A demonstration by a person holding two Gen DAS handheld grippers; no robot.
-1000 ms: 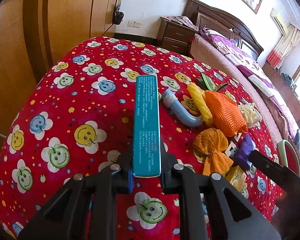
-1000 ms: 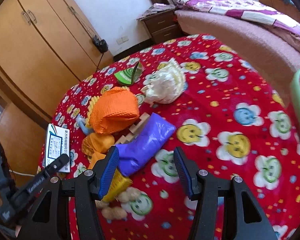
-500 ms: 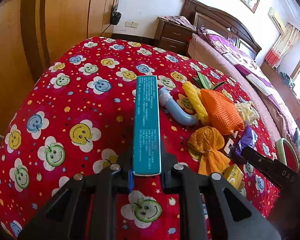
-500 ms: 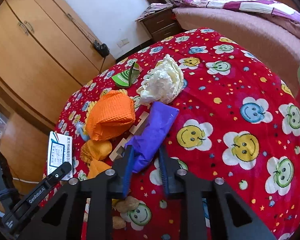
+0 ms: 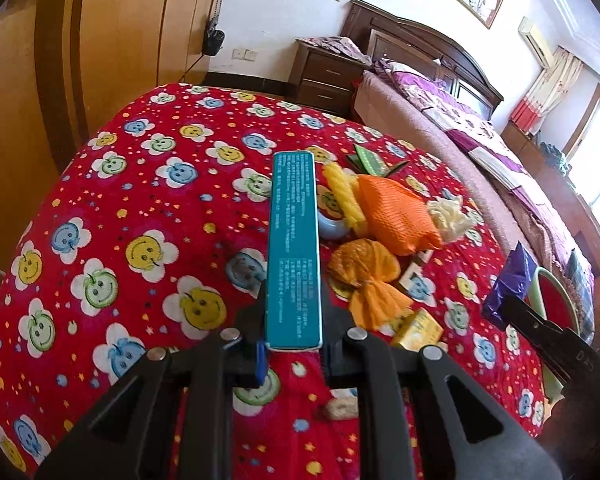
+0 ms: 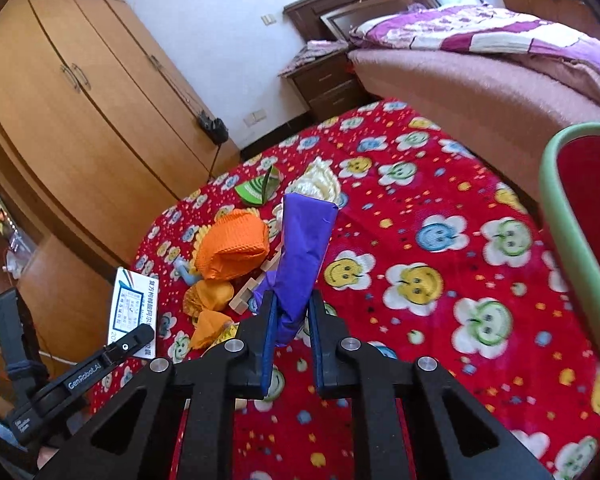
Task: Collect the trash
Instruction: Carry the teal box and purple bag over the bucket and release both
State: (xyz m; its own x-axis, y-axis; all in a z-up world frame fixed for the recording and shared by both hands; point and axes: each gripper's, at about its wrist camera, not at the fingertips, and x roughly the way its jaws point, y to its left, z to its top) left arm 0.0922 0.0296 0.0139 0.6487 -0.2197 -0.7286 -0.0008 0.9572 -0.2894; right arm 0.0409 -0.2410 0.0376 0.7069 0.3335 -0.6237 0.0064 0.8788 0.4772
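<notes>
Lifting: purple wrapper [image 6: 305,256] has come up off the red cloth [image 6: 440,240] since a moment ago, pinched low between the right gripper's [image 6: 292,344] nearly closed jaws.
Left gripper [image 5: 294,346]: clamped as before on the teal box [image 5: 294,248], held above the cloth.
Bin [image 6: 572,240]: green rim just right of the wrapper.
Meaning: both pieces look ready to drop there.
Remaining: orange net [image 6: 236,246], tissue wad [image 6: 320,178], other scraps.

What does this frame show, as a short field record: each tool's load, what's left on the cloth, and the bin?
left tool: shut on teal box
right tool: shut on purple wrapper, lifted off red cloth
left on cloth: orange mesh, orange bag, white paper wad, yellow carton
bin: green-rimmed bin, at right
</notes>
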